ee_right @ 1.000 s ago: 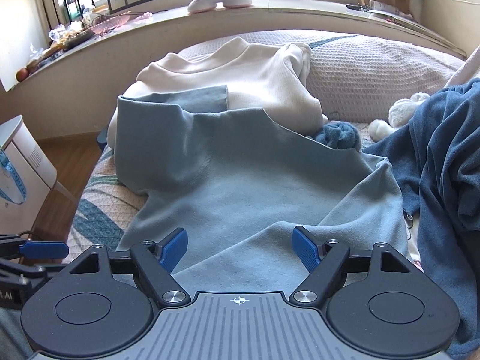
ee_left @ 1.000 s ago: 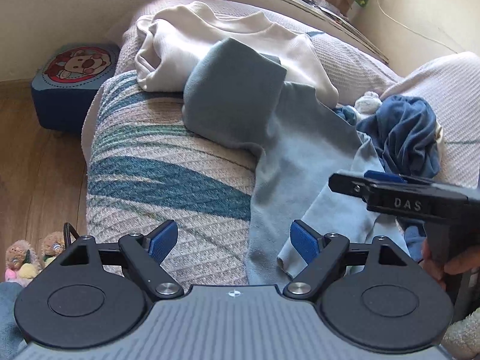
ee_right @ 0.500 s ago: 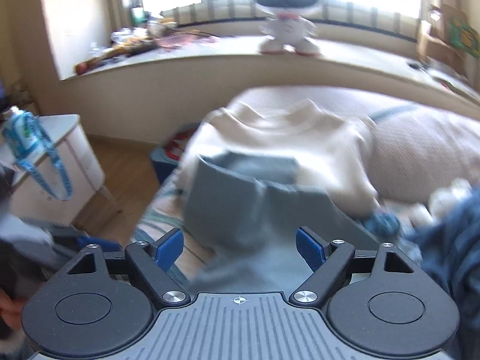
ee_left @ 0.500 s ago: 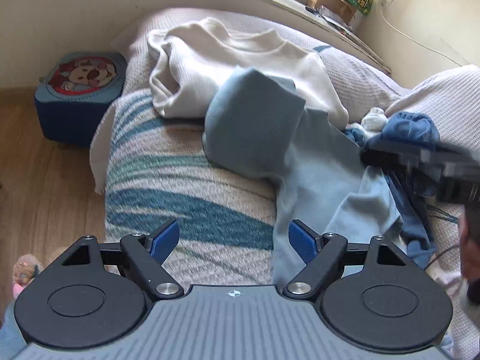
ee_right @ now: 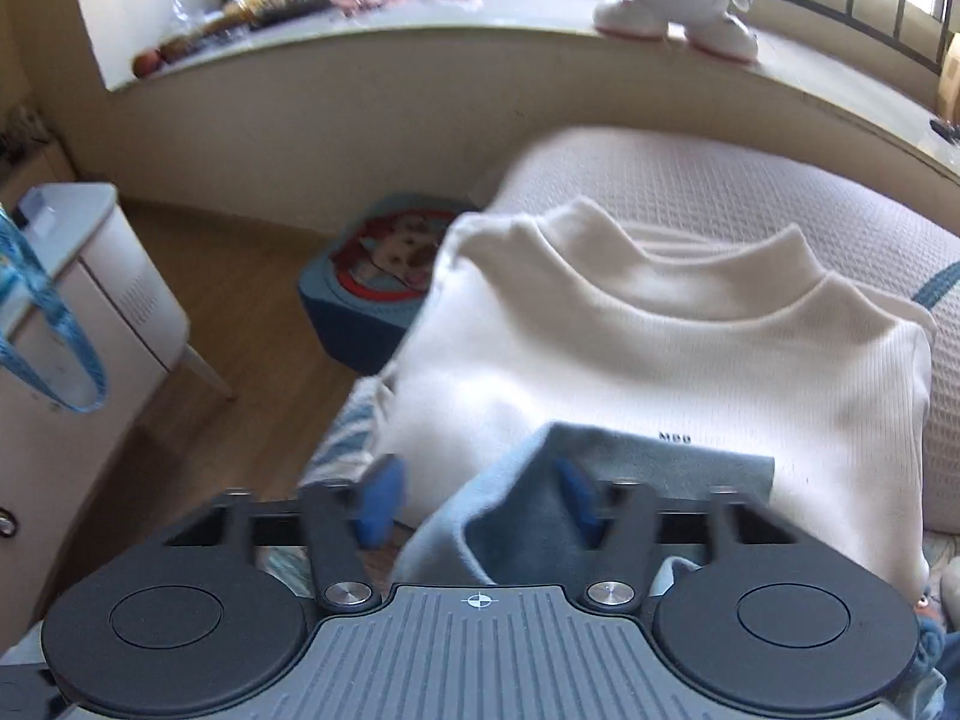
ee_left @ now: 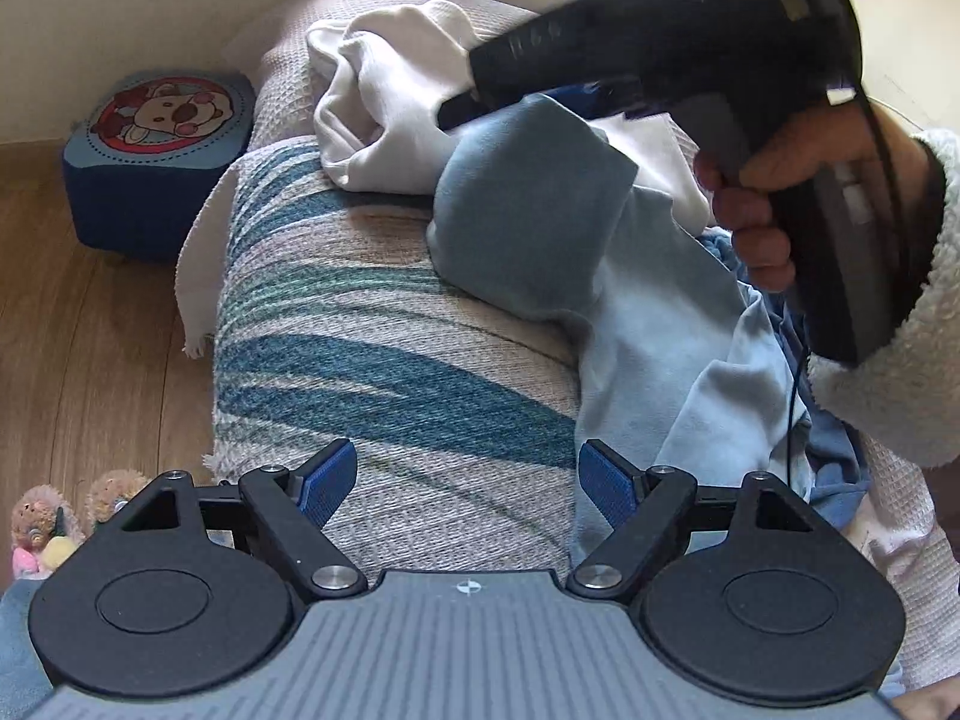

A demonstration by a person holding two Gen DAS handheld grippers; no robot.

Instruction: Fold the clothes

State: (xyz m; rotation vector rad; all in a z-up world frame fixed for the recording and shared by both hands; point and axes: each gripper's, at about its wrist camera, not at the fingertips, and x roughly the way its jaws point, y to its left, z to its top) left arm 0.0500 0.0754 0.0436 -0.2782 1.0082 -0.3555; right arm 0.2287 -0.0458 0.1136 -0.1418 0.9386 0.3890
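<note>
A light blue garment (ee_left: pixel 648 324) lies crumpled on the striped bed cover, its folded sleeve end (ee_left: pixel 528 222) resting against a cream sweater (ee_left: pixel 384 114). My left gripper (ee_left: pixel 462 486) is open and empty, low over the striped cover beside the garment's near edge. My right gripper (ee_right: pixel 480 507) reaches over the sleeve end (ee_right: pixel 528 516); its jaws stand apart with the blue cloth bunched between them. It also shows in the left wrist view (ee_left: pixel 540 78), held by a hand. The cream sweater (ee_right: pixel 660 360) lies flat just beyond.
A blue cartoon stool (ee_left: pixel 156 150) stands on the wooden floor left of the bed. A white cabinet (ee_right: pixel 72 312) stands further left. A window sill (ee_right: pixel 420 18) holds a white toy figure (ee_right: pixel 678 0). A darker blue garment (ee_left: pixel 834 450) lies at the right.
My right gripper has swung forward and down from above the bed to the blue sleeve end beside the cream sweater. My left gripper has drawn slightly back.
</note>
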